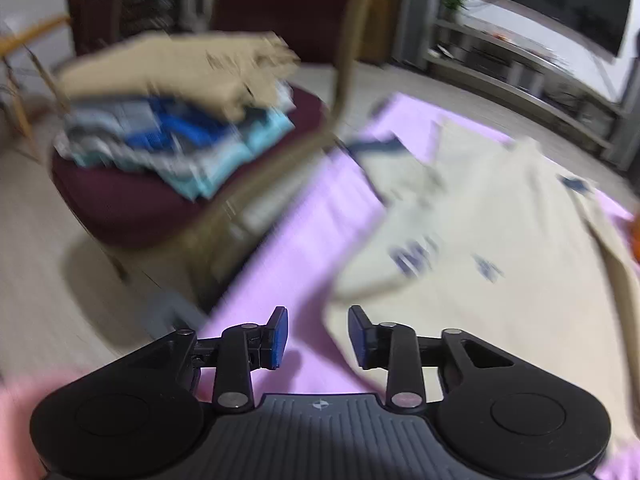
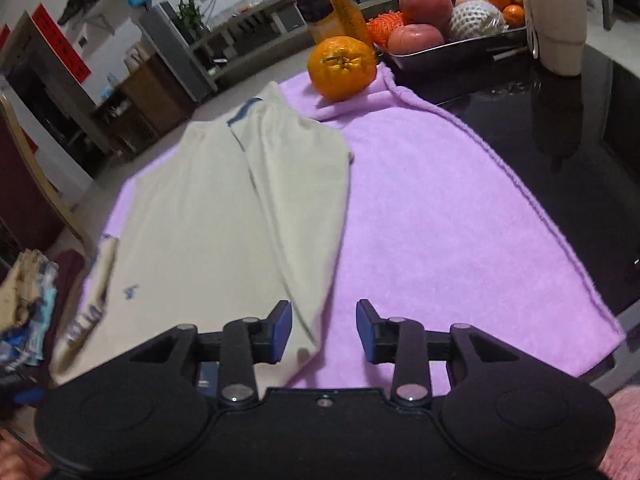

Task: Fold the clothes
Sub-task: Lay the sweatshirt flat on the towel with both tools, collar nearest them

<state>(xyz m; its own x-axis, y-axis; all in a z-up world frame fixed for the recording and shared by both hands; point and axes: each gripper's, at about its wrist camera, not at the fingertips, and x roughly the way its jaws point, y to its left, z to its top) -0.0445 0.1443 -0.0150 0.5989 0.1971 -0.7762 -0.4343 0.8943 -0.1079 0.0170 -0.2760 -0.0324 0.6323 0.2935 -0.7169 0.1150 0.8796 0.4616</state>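
The cream garment (image 2: 208, 216) lies flat on the purple towel (image 2: 440, 220) that covers the counter (image 2: 592, 128), one side already turned over onto itself. It looks thin, light and limp, so I judge it will sag and slide easily; the near hem corners seem the best places to pinch. The left tongs (image 1: 318, 338) stand spread over its near edge, with nothing between them. The right tongs (image 2: 324, 332) are also spread and empty, above the folded corner. An orange (image 2: 342, 68) rests on the towel's far end, just beyond the garment. A fruit tray (image 2: 460, 50) stands behind it. A pile of folded clothes (image 1: 172, 120) sits on a chair (image 1: 120, 204) beside the counter, blurred.
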